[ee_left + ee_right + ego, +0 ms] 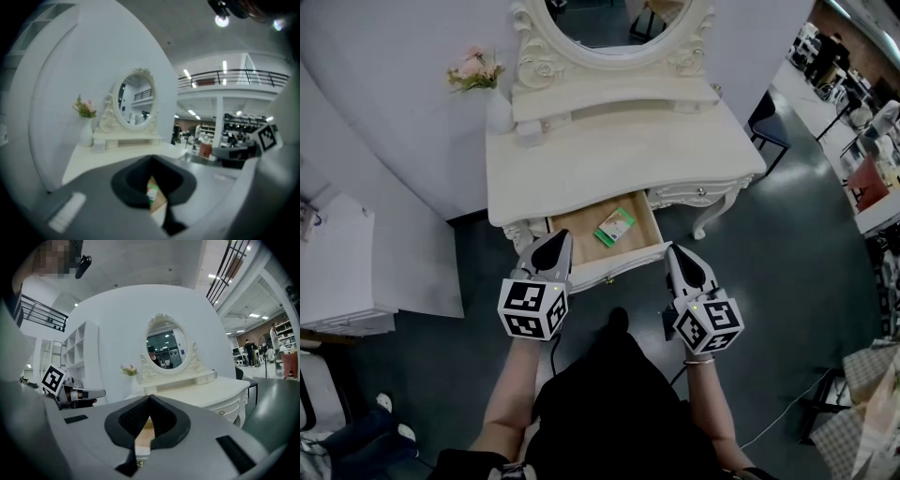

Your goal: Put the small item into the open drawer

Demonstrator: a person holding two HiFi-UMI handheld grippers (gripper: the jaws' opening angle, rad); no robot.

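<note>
We are holding the left gripper (555, 242) and right gripper (678, 255) at the near drawer (579, 225) front, jaws pressed together and empty, since the small item (615, 227) is lying inside.

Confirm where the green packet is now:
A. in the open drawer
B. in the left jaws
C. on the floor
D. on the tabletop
A: the packet lies flat on the wooden bottom of the pulled-out drawer.
</note>
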